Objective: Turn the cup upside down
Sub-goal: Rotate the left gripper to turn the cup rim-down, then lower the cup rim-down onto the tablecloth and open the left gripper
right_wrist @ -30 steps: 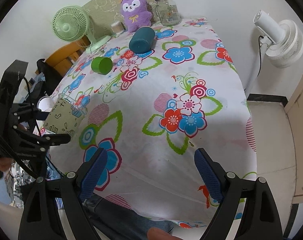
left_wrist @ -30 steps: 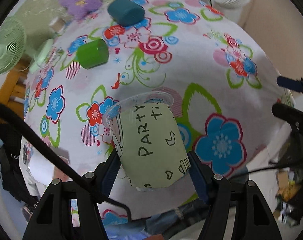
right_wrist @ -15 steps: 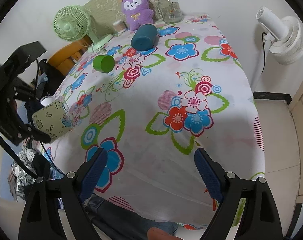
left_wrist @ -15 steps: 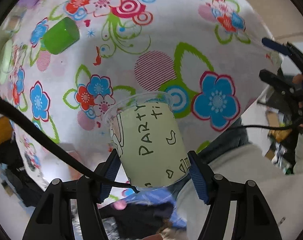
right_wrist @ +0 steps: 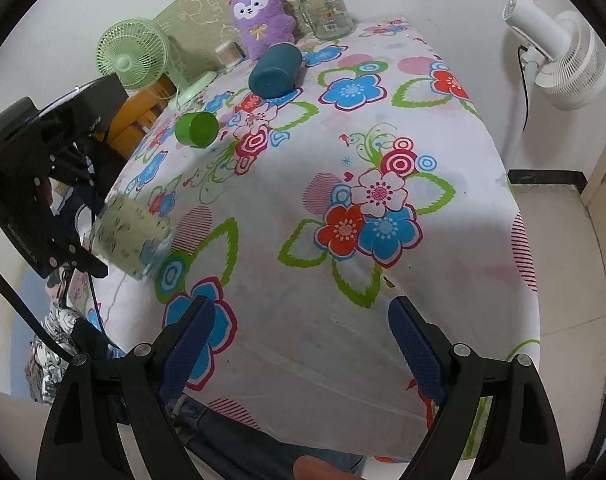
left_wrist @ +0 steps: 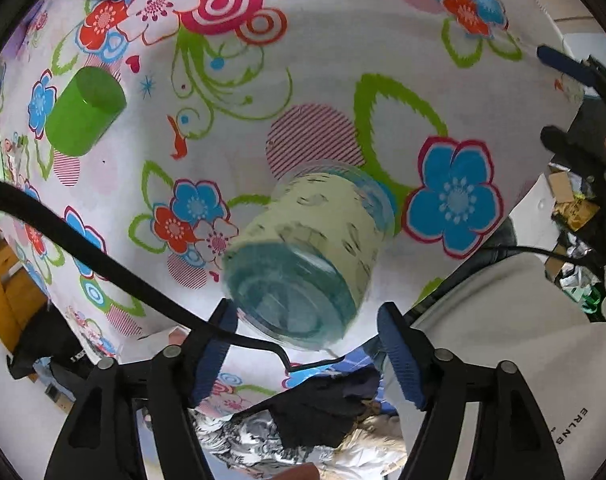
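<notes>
Clear plastic cup (left_wrist: 311, 256) with green paper sleeve is blurred, mouth toward table (left_wrist: 343, 80), between left gripper (left_wrist: 307, 356) fingers which look spread off it; likely light, thin, crushable, so grip mid-sleeve; right gripper (right_wrist: 299, 344) open, empty.

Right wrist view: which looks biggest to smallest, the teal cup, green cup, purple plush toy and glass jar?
1. Purple plush toy
2. Teal cup and glass jar: look alike, not ranked
3. Green cup

All sit far back, so apparent size only.
</notes>
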### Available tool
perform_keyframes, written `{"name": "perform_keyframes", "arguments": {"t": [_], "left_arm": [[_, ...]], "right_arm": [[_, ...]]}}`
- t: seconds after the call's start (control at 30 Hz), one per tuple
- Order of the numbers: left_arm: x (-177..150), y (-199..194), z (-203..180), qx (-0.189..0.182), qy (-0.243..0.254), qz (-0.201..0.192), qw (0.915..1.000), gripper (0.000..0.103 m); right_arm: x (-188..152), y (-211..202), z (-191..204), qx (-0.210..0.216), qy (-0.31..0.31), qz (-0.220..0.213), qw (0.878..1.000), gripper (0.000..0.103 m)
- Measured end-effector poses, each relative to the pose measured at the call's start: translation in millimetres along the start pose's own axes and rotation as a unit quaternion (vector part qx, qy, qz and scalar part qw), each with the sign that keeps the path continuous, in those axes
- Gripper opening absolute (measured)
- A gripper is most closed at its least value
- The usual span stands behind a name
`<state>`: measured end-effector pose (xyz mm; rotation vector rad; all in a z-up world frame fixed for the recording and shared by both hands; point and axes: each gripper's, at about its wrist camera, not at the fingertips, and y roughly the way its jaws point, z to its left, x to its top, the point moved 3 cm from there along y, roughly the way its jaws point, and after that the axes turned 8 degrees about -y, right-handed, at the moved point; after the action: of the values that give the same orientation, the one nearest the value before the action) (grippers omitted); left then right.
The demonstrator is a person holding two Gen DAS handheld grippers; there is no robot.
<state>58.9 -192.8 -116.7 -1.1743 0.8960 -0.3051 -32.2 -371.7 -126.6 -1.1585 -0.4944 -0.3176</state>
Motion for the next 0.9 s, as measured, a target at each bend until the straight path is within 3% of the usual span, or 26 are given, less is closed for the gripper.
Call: {"name": "perform_keyframes", "arguments": {"t": [0.37, 0.53, 0.63, 0.7, 0.9], "left_arm": [[-17, -17, 4, -0.016, -0.026, -0.060, 0.9977, 0.087], [-37, -31, 11, -0.028, -0.070, -0.141, 0.9872, 0.087], [-53, -40, 16, -0.027, -0.097, -0.217, 0.9709, 0.087], [-64, -49, 15, -0.025, -0.119, -0.269, 0.9555, 0.087], [-101, -57, 17, -0.033, -0.195, -0.400, 0.8948, 0.088]], "right_arm": [[8, -4, 14, -0.009, -0.024, -0.009, 1.000, 0.090], [17, -11, 33, -0.015, -0.046, -0.024, 0.999, 0.090], [26, -18, 46, -0.022, -0.062, -0.043, 0.997, 0.090], [33, -24, 57, -0.023, -0.075, -0.058, 0.995, 0.090], [48, -32, 89, -0.042, -0.113, -0.078, 0.990, 0.090]]}}
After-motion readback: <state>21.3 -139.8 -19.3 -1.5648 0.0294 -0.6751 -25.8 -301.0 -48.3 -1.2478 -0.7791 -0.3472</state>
